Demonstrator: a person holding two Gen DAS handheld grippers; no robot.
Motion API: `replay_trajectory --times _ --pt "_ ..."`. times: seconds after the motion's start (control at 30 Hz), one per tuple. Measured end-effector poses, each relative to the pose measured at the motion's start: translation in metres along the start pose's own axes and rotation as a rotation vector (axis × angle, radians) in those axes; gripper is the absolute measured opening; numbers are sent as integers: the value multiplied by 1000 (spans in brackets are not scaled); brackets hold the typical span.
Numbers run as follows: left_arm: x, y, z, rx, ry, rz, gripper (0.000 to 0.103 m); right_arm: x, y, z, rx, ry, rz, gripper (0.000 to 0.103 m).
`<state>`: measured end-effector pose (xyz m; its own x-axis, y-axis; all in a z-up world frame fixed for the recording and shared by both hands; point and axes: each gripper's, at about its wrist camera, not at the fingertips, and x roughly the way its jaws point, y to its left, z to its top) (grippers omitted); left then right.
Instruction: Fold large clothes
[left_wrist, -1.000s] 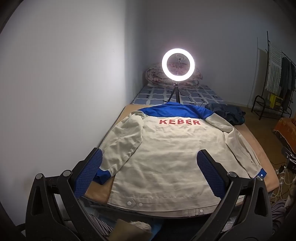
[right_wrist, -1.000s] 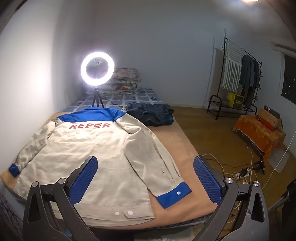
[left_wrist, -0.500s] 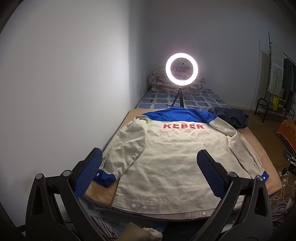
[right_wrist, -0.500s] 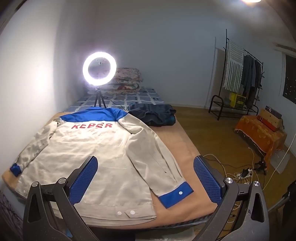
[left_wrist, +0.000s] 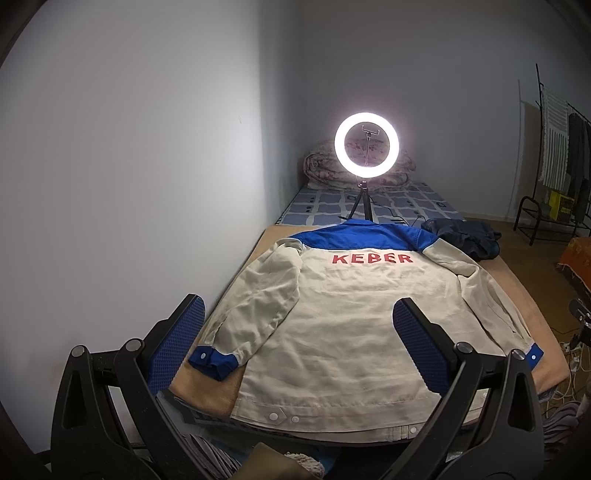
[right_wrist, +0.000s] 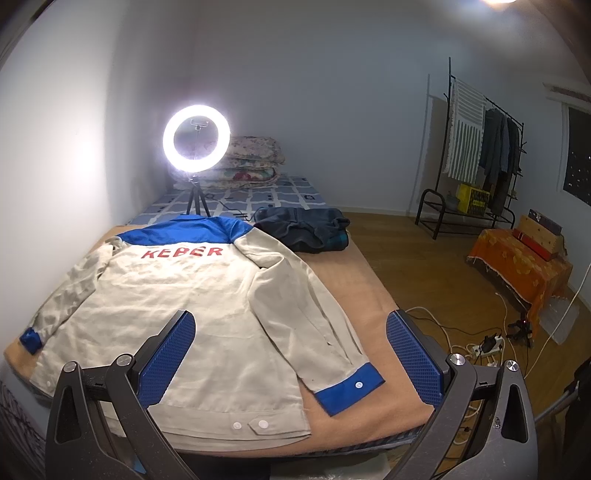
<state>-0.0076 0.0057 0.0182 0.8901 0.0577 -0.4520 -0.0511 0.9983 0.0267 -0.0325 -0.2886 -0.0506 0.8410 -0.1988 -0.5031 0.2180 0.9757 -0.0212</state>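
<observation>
- Left wrist view: the left gripper (left_wrist: 299, 339) hangs just off the near end of the bed (left_wrist: 207, 384), jaws spread wide, nothing between them. The jacket (left_wrist: 332, 325) lies back-up and flat on the tan blanket, red KEBER lettering near the blue yoke, left sleeve folded alongside the body, ring light (left_wrist: 366, 144) glowing beyond the collar.
- Right wrist view: the right gripper (right_wrist: 290, 356) is spread wide too, empty, above the jacket's (right_wrist: 177, 310) hem. Right sleeve runs down to its blue cuff (right_wrist: 349, 387). A dark clothes pile (right_wrist: 304, 230) sits just beside the right shoulder.

The left tongs (left_wrist: 297, 343) hover wide apart above a cream-and-blue KEBER jacket (left_wrist: 343, 317) lying back-up on the bed (left_wrist: 207, 387).
</observation>
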Motion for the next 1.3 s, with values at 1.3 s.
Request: replay_trajectory --times 1.3 --pt "7 -2 -10 7 7 19 103 6 1 -6 -4 17 8 103"
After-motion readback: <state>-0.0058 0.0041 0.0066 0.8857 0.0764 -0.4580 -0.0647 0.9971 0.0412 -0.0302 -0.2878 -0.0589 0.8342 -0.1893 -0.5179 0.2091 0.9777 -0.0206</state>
